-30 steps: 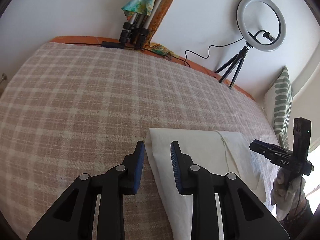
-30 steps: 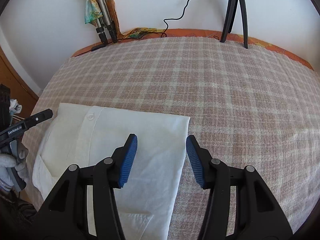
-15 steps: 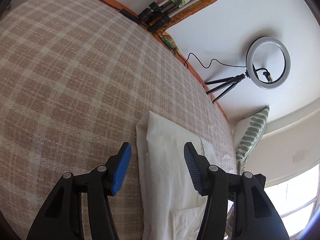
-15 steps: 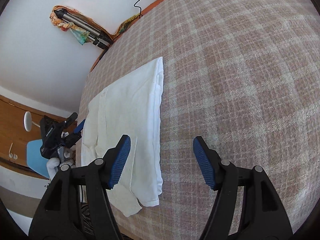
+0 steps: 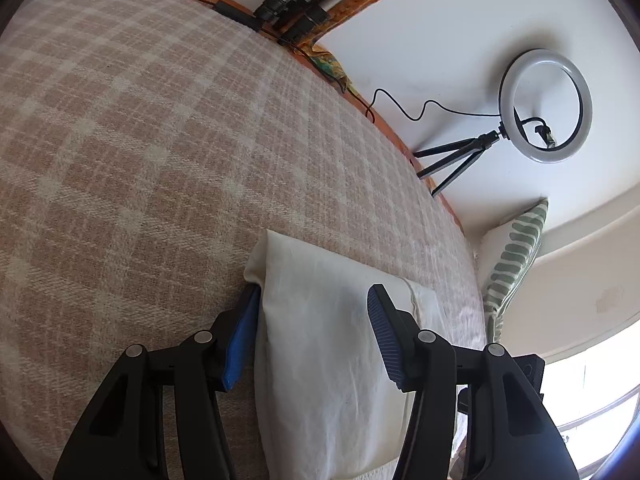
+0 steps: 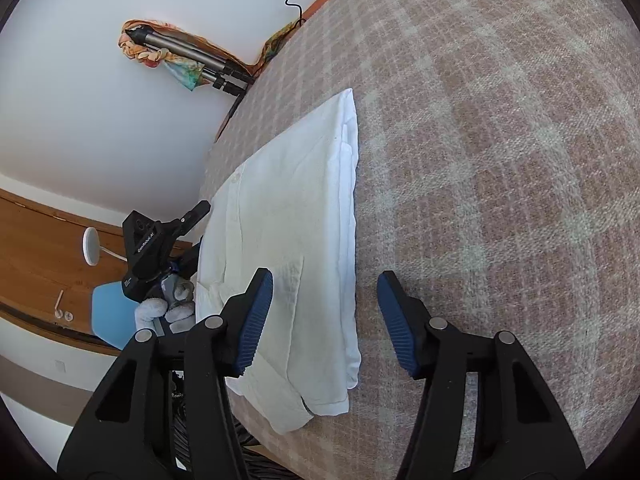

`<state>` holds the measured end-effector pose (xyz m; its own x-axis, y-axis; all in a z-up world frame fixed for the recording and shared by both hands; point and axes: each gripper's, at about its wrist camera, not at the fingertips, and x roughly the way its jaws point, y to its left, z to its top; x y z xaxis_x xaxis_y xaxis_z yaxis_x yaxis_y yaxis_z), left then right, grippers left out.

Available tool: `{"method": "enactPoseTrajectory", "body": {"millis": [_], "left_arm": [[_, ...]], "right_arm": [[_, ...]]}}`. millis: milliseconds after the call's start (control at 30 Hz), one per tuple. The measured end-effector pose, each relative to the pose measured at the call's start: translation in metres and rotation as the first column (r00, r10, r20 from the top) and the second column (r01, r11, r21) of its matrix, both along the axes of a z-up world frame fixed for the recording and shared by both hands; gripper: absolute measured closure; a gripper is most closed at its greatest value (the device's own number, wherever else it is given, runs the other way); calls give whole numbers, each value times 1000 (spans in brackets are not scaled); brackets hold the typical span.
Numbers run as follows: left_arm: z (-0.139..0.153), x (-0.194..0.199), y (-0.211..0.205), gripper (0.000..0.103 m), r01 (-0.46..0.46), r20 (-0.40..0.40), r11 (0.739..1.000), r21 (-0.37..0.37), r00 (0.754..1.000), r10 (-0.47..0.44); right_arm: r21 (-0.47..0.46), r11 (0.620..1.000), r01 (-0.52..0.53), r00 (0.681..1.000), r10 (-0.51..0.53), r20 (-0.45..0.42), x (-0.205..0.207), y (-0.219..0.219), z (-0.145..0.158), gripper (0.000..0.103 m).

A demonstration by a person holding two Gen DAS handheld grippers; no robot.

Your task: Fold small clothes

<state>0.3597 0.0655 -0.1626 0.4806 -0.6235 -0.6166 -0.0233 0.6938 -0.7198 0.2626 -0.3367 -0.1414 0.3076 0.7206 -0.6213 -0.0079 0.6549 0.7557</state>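
Note:
A small white shirt (image 6: 296,216), folded into a long strip, lies on the checked bedcover (image 6: 500,160); it also shows in the left wrist view (image 5: 328,340). My left gripper (image 5: 312,336) is open. Its left finger is tucked under the shirt's lifted edge and its right finger stands above the cloth. The left gripper also shows in the right wrist view (image 6: 188,236) at the shirt's far end. My right gripper (image 6: 324,320) is open and straddles the shirt's long edge near its close end, above the cloth.
A ring light on a tripod (image 5: 544,100) and folded tripods (image 5: 296,4) stand by the wall beyond the bed. A striped pillow (image 5: 516,248) lies at the bed's right end. A blue chair (image 6: 112,312) stands past the bed edge.
Both grippers rolled sideways and opened wider. The left gripper went from hovering at the shirt's corner to sliding one finger under its edge, lifting it. The right gripper came closer to the shirt's long edge.

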Motion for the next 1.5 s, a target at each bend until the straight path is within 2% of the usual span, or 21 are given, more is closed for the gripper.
{"method": "enactPoseTrajectory", "body": {"millis": [100,167,233,300,333,433,533,600,700,833,900,1000,1033,1067,1333,1500], "left_arm": [[1,1,-4,52,10,8,1000,19,1000,-10],[2,1,-4,54,12,14,999,36,1000,-13],[3,2,-6,65,15,19,998,69,1000,-16],[4,1,-8,70,17,29,996,92,999,-20],[6,0,-9,79,16,38,995,100,999,-20],[15,-4,-11,91,23,73,992,128,997,-32],[24,-8,-15,92,36,112,987,156,992,-54],[27,-9,-17,92,45,122,984,175,990,-67],[21,-9,-15,92,28,115,988,154,992,-46],[8,-4,-6,88,6,40,996,86,999,-10],[6,-6,-5,88,3,48,998,67,999,-6],[8,-10,-10,88,14,82,995,94,996,-21],[11,-11,-12,93,17,94,994,107,995,-27],[15,-12,-14,94,21,105,993,117,994,-34],[63,-28,-35,97,44,247,987,157,965,-82],[78,-28,-54,98,80,284,984,161,951,-124]], "right_arm": [[4,1000,-16,1000,16,-9,3,11,-4,63],[-15,999,-29,1000,29,-2,7,21,-3,67],[-55,998,-38,999,39,6,6,28,0,71],[-96,994,-47,998,50,28,3,33,6,80],[-121,991,-52,997,58,45,2,38,10,81],[-198,978,-61,992,82,98,-2,50,24,86],[-282,957,-71,981,119,154,-8,61,35,87],[-320,944,-76,978,133,159,-8,69,37,87],[-303,951,-69,984,115,139,-4,67,34,87],[-284,956,-67,986,107,129,-3,62,31,87],[-289,955,-68,986,109,129,-4,62,31,87],[-312,948,-68,984,116,138,-4,64,33,87],[-329,942,-65,982,118,145,-6,67,35,87],[-349,935,-63,980,124,156,-8,70,38,87],[-504,863,-22,937,194,291,-25,90,76,90],[-515,857,22,930,172,326,-23,70,94,91]]}}
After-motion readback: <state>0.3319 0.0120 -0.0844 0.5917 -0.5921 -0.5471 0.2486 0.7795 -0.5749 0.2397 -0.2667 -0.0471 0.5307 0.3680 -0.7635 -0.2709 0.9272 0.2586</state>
